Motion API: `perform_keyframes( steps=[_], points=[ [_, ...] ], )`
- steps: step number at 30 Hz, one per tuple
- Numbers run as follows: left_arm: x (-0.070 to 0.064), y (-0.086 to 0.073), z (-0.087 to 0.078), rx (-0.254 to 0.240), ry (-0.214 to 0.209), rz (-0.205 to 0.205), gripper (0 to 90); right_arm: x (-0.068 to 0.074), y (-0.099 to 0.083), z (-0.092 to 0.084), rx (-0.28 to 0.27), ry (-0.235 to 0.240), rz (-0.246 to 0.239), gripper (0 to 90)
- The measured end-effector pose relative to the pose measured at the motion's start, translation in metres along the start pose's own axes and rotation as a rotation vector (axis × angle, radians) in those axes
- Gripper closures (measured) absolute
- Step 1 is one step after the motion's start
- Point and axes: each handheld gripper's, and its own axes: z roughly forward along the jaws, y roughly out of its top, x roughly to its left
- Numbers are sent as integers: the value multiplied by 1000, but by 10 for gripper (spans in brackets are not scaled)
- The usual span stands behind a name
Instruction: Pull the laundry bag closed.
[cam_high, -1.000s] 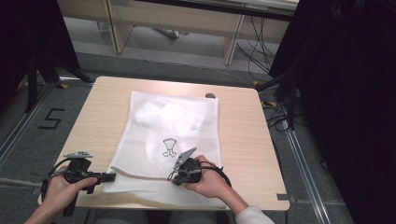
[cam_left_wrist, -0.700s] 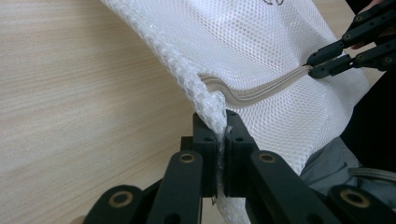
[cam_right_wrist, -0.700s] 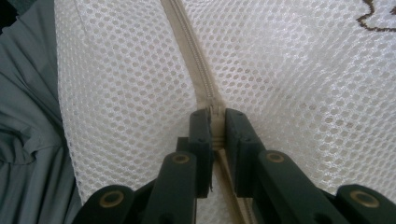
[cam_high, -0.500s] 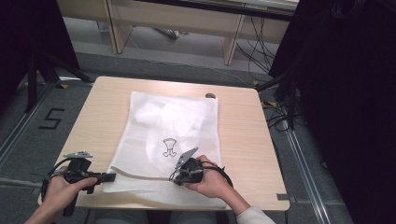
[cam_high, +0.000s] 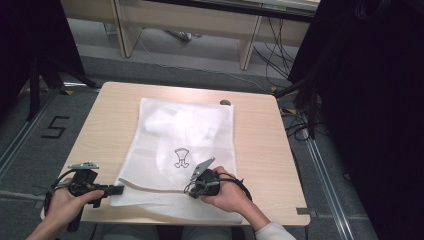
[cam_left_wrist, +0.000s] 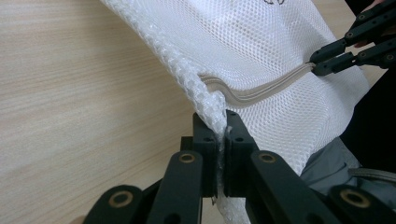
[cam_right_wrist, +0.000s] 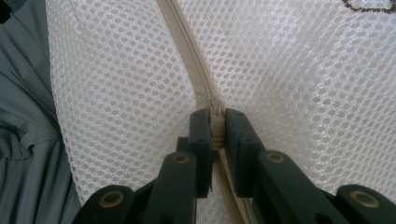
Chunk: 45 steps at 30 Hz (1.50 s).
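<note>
The white mesh laundry bag (cam_high: 180, 150) lies flat in the middle of the pale wooden table (cam_high: 260, 130), its near edge hanging just over the table's front, with a small dark printed logo (cam_high: 181, 157) on its upper face and a beige zipper (cam_left_wrist: 261, 91) running across the near end. I have the left gripper (cam_left_wrist: 222, 140) pressed together on the bag's near left corner, mesh bunched between the jaws, right where the zipper ends. The right gripper (cam_right_wrist: 215, 128) sits farther along the track, its jaws pinching what I take to be the slider or pull (too tightly wrapped to say which) of the zipper. From the high view my left hand (cam_high: 65, 202) is off the table's near left corner and my right hand (cam_high: 227, 192) rests on the bag near its front edge.

I judge this as the zipper step: corner anchored, slider gripped. The next move calls for holding the left pinch steady as a counter-pull while drawing the right along the track in line with the teeth, keeping the mesh taut so it doesn't snag
</note>
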Motion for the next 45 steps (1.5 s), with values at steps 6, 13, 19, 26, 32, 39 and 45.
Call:
perform_keyframes(
  steps=[6,13,19,26,32,39,45],
  points=[
    [0,0,0,-2,-1,-1,853,-1,-1,-1,-3,2,0,824],
    [0,0,0,-2,-2,-2,854,0,-1,-2,-8,2,4,824],
    [0,0,0,-3,-2,-3,854,0,-1,-4,-4,1,8,825],
    [0,0,0,-3,1,-3,853,-2,-4,-5,1,-4,19,825],
    [0,0,0,-1,4,-4,854,-5,-10,-8,-1,-8,30,825],
    [1,-1,0,1,4,-5,853,-5,-11,-11,-2,-10,32,825],
    [0,-1,1,-1,5,-8,853,-9,-19,-15,-6,-20,46,825]
  ],
)
